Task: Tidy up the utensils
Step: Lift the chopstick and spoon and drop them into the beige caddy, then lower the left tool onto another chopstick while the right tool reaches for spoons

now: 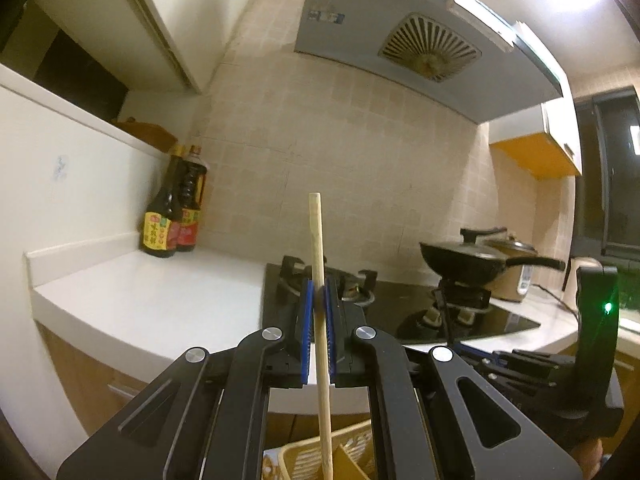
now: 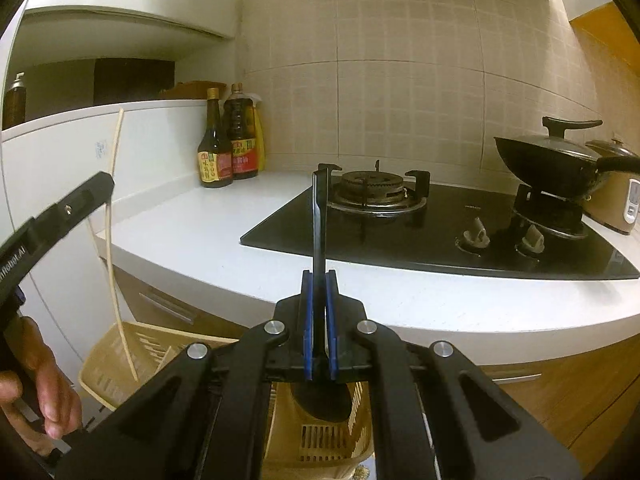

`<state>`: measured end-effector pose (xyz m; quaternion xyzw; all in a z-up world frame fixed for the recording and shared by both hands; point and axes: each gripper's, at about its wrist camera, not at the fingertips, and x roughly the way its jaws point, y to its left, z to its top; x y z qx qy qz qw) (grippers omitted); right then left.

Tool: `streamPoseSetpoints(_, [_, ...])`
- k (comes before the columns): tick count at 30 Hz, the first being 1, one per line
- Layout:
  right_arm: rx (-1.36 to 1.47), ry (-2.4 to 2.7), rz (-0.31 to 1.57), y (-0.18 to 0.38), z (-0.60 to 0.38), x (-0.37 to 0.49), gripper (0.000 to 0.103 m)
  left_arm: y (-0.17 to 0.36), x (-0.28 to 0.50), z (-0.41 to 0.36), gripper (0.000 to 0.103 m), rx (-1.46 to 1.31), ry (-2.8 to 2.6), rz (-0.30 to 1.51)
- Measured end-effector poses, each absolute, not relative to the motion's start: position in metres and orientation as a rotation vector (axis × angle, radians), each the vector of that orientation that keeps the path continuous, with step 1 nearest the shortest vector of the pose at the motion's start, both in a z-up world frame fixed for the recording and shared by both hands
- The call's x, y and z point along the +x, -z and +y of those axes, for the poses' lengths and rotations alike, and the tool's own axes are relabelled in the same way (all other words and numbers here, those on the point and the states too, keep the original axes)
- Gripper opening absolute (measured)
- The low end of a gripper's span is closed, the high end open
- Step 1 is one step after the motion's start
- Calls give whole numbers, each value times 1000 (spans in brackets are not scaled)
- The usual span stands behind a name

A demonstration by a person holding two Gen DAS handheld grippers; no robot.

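My left gripper (image 1: pixel 318 300) is shut on a wooden chopstick (image 1: pixel 319 264), held upright with its lower end over a beige slotted utensil basket (image 1: pixel 296 460). In the right wrist view the same chopstick (image 2: pixel 114 216) reaches down into that basket (image 2: pixel 120 360), with the left gripper's body (image 2: pixel 56 216) at the left. My right gripper (image 2: pixel 319 280) is shut on the handle of a black spoon (image 2: pixel 319 224), held upright; its bowl (image 2: pixel 324 398) hangs over a second compartment of the basket (image 2: pixel 320 440).
A white counter (image 2: pixel 192 224) runs ahead with sauce bottles (image 2: pixel 226 148) in the corner. A black gas hob (image 2: pixel 420 224) lies to the right, with a lidded wok (image 2: pixel 560 160) and a rice cooker (image 2: pixel 624 200). A range hood (image 1: pixel 420 32) hangs above.
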<state>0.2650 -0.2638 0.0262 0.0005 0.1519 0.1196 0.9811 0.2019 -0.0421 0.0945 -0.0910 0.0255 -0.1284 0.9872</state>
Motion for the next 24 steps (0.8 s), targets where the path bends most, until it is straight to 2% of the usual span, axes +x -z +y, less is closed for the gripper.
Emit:
streamPoseSetpoints(6, [40, -275, 313, -17, -272, 257, 5, -83, 198, -41, 5, -167, 282, 72])
streamPoseSetpoints(7, [46, -279, 317, -18, -273, 255, 5, -83, 196, -39, 8, -170, 293, 84])
streamPoseSetpoints(8, [55, -288, 328, -17, -275, 253, 9, -82, 194, -38, 12, -170, 299, 94])
streamPoseSetpoints(9, [65, -303, 345, -16, -277, 251, 15, -82, 192, -38, 13, -168, 300, 100])
streamPoseSetpoints(11, [77, -314, 358, -15, -281, 245, 21, -81, 185, -36, 14, -158, 300, 111])
streamPoseSetpoints(15, [93, -303, 369, -16, -290, 223, 21, -84, 165, -28, 18, -162, 308, 130])
streamPoseSetpoints(17, [92, -302, 380, -17, -293, 210, 21, -88, 151, -21, 28, -168, 312, 132])
streamPoseSetpoints(21, [55, -287, 421, -22, -292, 184, 21, -95, 134, -12, 29, -183, 343, 187])
streamPoseSetpoints(24, [49, -286, 490, -25, -293, 168, 21, -96, 127, -8, 29, -177, 382, 315])
